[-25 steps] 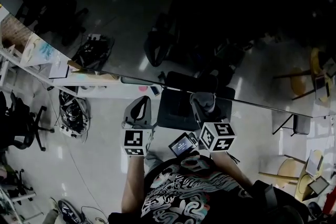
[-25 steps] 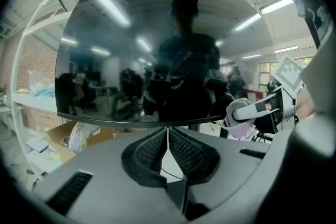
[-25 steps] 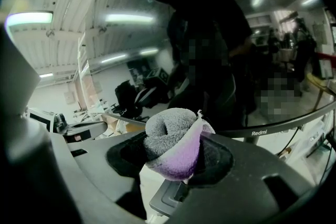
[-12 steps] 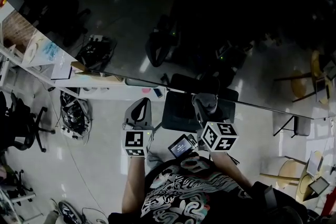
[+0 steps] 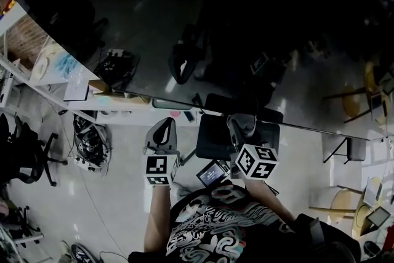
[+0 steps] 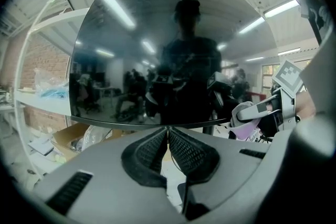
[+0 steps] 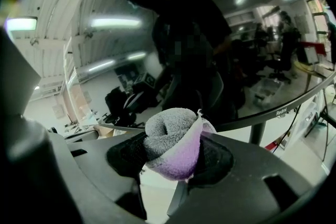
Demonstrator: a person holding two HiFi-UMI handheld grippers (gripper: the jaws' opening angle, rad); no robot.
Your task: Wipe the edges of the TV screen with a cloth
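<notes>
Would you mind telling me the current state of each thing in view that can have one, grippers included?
TV screen: dark, showing no picture, mirroring the room.
cloth: bunched up, clamped between the right gripper's jaws.
right gripper: shut on the cloth, close under the screen's bottom edge.
left gripper: shut, nothing between its jaws.

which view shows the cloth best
The right gripper view: the grey-purple cloth sits bunched between the jaws. The left gripper view shows it small at the right; the head view hardly shows it.
</notes>
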